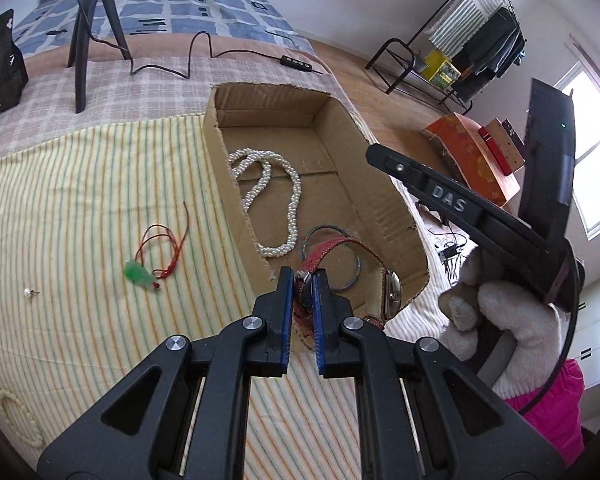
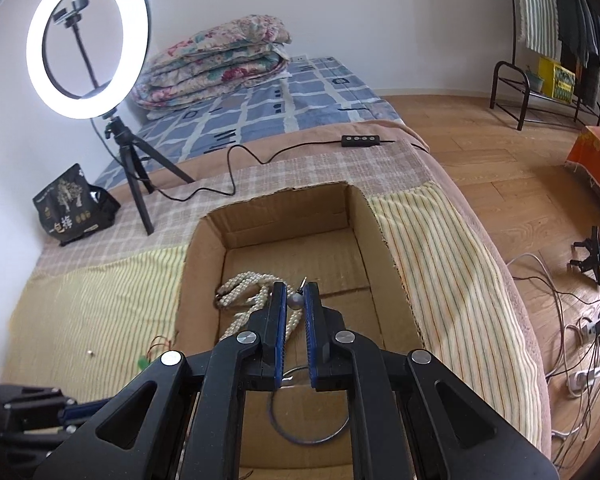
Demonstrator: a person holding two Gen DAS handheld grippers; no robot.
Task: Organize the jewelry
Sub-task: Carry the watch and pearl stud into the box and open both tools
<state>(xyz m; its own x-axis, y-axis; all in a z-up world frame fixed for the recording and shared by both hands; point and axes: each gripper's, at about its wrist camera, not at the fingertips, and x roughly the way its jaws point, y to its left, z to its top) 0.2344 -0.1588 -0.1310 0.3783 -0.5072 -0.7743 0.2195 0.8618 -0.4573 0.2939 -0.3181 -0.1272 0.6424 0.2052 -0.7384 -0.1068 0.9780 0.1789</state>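
My left gripper (image 1: 302, 280) is shut on the red strap of a wristwatch (image 1: 392, 292), held over the near corner of an open cardboard box (image 1: 216, 136). In the box lie a pearl necklace (image 1: 292, 200) and a thin bangle (image 1: 354, 276). My right gripper (image 2: 296, 300) is shut on a pearl stud earring (image 2: 295, 301), held above the box (image 2: 364, 216), over the necklace (image 2: 240, 288) and the bangle (image 2: 312, 436). On the striped cloth left of the box lie a green pendant on a red cord (image 1: 140, 274) and a second stud earring (image 1: 29, 292).
A ring light on a tripod (image 2: 88, 36) stands behind the box, its cable and remote (image 2: 360, 140) trailing across the bed. A black bag (image 2: 70, 208) sits at the left. A beaded bracelet (image 1: 16, 416) lies near the left edge. Cables lie on the wood floor (image 2: 580, 320).
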